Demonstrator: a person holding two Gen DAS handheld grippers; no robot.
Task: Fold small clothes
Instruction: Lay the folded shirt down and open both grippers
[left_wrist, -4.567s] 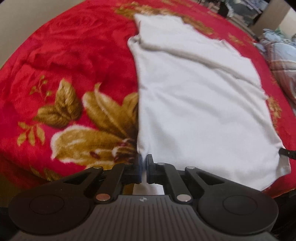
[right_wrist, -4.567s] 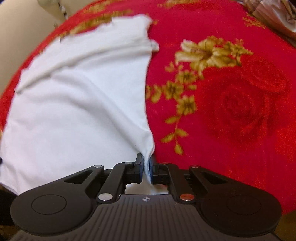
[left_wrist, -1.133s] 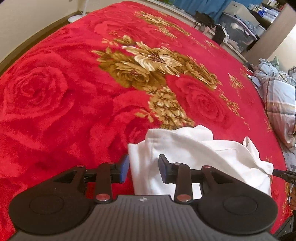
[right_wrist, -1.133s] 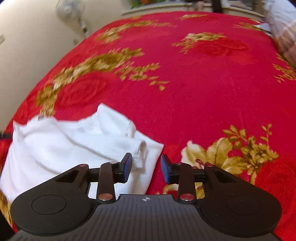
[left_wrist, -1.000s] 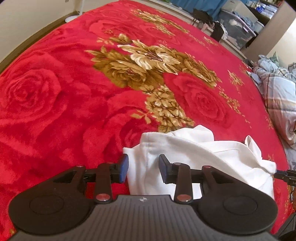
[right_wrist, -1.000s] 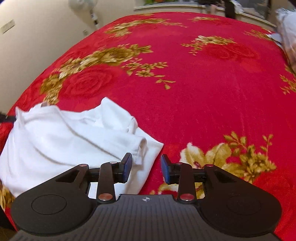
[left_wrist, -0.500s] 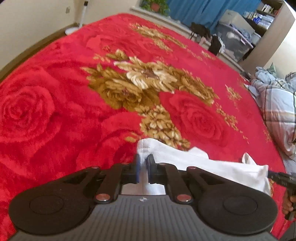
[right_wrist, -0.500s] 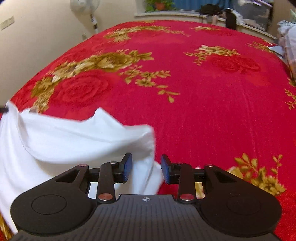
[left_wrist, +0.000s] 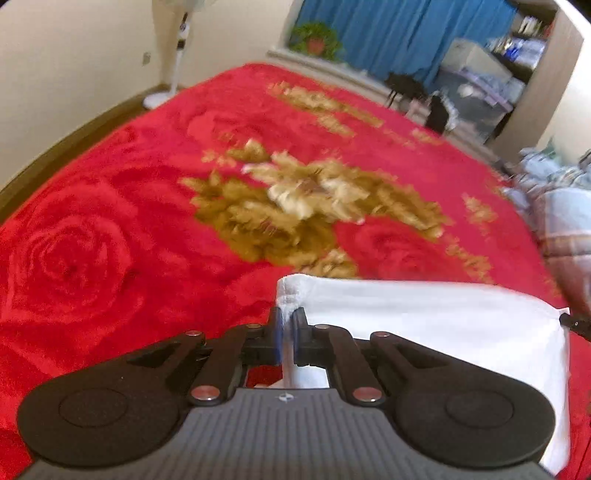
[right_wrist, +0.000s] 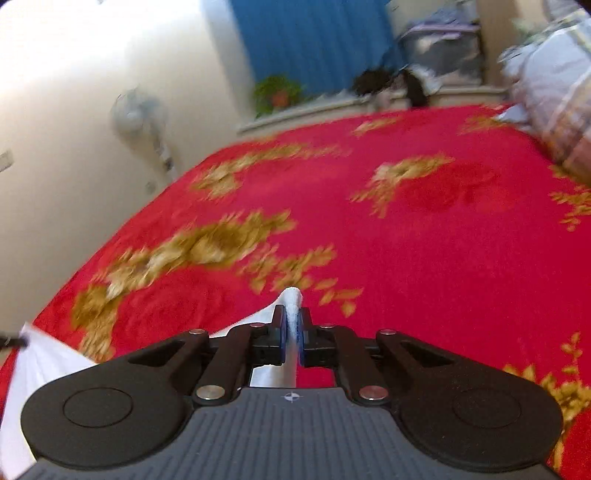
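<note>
A white garment (left_wrist: 424, 314) hangs stretched over the red floral blanket (left_wrist: 110, 240). My left gripper (left_wrist: 287, 317) is shut on its near left corner, and a bunch of cloth sticks up past the pads. The garment's far right corner reaches the dark tip of my right gripper (left_wrist: 574, 323). In the right wrist view, my right gripper (right_wrist: 291, 317) has its jaws closing, with the pads pressing on a rolled corner of the garment (right_wrist: 293, 295). The cloth runs off to the lower left toward the tip of the left gripper (right_wrist: 11, 341).
The red blanket (right_wrist: 443, 258) covers the whole bed ahead. A plaid quilt (left_wrist: 565, 206) is heaped at the right edge. A standing fan (left_wrist: 173, 55) is by the left wall. Beyond the bed are a potted plant (left_wrist: 316, 37), blue curtains and storage boxes.
Both grippers closed on the garment's corners, the left first, then the right. The crumpled cloth is now pulled taut between them, and both views have tilted up toward the room.
</note>
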